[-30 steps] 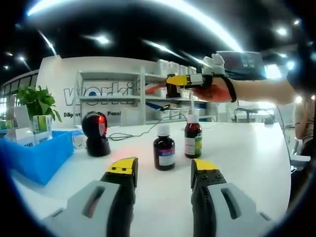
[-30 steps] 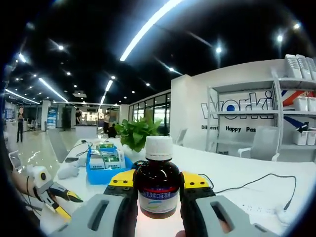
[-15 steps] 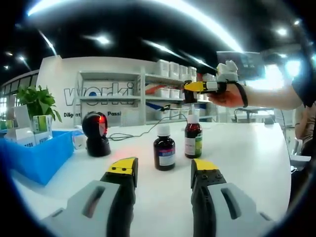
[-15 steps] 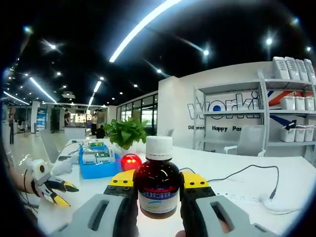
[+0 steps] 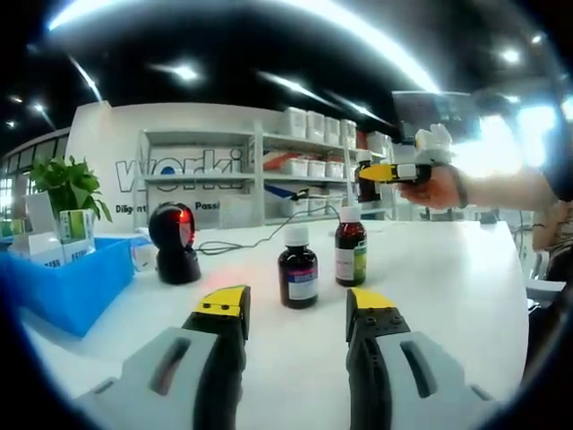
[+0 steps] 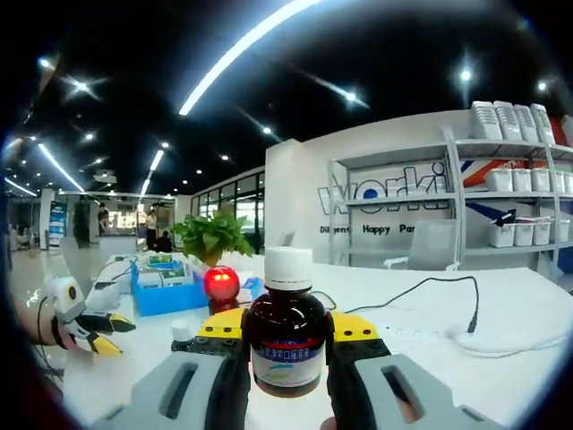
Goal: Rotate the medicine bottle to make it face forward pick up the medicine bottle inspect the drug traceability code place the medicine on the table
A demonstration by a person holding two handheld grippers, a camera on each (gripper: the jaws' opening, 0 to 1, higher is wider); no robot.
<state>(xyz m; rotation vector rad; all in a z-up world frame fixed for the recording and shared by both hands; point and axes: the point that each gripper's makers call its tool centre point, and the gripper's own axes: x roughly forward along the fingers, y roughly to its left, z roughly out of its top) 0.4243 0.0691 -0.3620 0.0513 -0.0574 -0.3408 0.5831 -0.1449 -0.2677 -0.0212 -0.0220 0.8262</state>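
Brown medicine bottle (image 6: 287,336) upright, clamped between right gripper (image 6: 286,330) fingers (image 6: 354,328)

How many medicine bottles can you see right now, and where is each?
3. Two stand side by side on the white table: the shorter bottle and the taller bottle to its right. The third bottle is clamped in the right hand-held gripper, off the table. Others may be hidden.

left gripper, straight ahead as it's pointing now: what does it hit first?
Probably the shorter medicine bottle, standing on the table just ahead of the left gripper and roughly between its open jaws. Depth is hard to judge.
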